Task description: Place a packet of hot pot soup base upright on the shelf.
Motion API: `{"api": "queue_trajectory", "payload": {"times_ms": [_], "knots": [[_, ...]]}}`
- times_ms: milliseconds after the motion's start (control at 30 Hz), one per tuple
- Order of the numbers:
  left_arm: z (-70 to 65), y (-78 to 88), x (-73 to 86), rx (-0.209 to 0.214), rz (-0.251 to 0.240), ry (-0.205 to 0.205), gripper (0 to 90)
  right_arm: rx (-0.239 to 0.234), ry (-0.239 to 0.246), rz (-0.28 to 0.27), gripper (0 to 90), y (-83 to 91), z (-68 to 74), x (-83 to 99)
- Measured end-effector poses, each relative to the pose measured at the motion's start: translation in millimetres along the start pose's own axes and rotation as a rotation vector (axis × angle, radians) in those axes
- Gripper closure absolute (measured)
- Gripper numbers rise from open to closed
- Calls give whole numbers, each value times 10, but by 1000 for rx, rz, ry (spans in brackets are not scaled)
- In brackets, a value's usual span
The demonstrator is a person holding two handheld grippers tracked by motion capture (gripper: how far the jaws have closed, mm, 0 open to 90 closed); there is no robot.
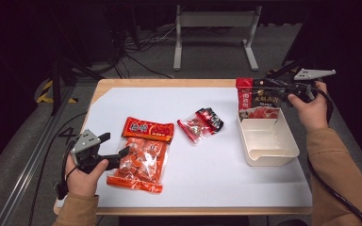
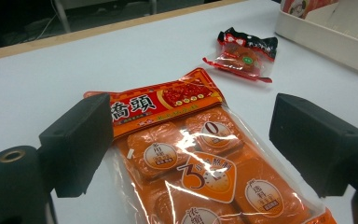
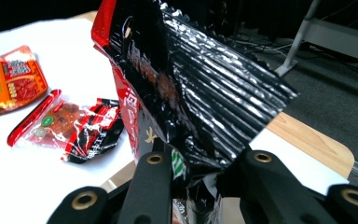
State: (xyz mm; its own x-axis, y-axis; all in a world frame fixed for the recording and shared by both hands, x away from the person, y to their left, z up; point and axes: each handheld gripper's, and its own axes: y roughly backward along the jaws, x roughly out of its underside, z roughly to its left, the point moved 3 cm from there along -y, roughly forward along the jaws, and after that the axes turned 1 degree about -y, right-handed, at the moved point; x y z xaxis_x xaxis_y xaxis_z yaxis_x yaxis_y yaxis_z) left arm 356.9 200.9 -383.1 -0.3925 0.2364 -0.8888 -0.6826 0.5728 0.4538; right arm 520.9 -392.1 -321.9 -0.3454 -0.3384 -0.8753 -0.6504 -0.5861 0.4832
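The right gripper (image 1: pixel 279 87) is clenched on the red-and-black pouch (image 1: pixel 256 99), which hangs upright over the cream bin (image 1: pixel 269 157) at three o'clock (seemingly for lowering in). The left gripper (image 1: pixel 115 147) stands released astride the orange snack pack (image 1: pixel 142 155) at eight o'clock.

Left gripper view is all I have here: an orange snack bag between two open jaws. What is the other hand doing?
Observer: The right gripper holds a red and black packet above the far end of the white tub.
Operator: Is it a real grip, or is the packet just resting there?
Observer: In the right gripper view the jaws pinch the packet's crumpled edge.
Operator: Is the tub empty?
Observer: From the high view the tub's near part is bare, and the packet's lower end hangs into the far part.
Operator: Is my orange bag lifted?
Observer: No, it lies flat on the white sheet, with the left gripper at its left edge.
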Motion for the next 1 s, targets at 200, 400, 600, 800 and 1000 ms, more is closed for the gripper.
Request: {"api": "queue_trajectory", "payload": {"times_ms": [200, 400, 600, 800, 1000], "knots": [[-12, -27, -10, 6, 1, -6, 147, 25, -7, 6, 789, 38, -30, 85], [-10, -20, -17, 8, -5, -8, 145, 55, -8, 11, 796, 76, -41, 190], [2, -43, -23, 15, -5, 0, 142, 83, 3, 37, 790, 75, -10, 177], [17, -97, -22, 23, -1, 11, 117, 129, 11, 38, 620, 90, 33, 132], [24, -188, -38, 22, 12, 16, 100, 162, 32, -8, 385, 160, 85, 53]]}}
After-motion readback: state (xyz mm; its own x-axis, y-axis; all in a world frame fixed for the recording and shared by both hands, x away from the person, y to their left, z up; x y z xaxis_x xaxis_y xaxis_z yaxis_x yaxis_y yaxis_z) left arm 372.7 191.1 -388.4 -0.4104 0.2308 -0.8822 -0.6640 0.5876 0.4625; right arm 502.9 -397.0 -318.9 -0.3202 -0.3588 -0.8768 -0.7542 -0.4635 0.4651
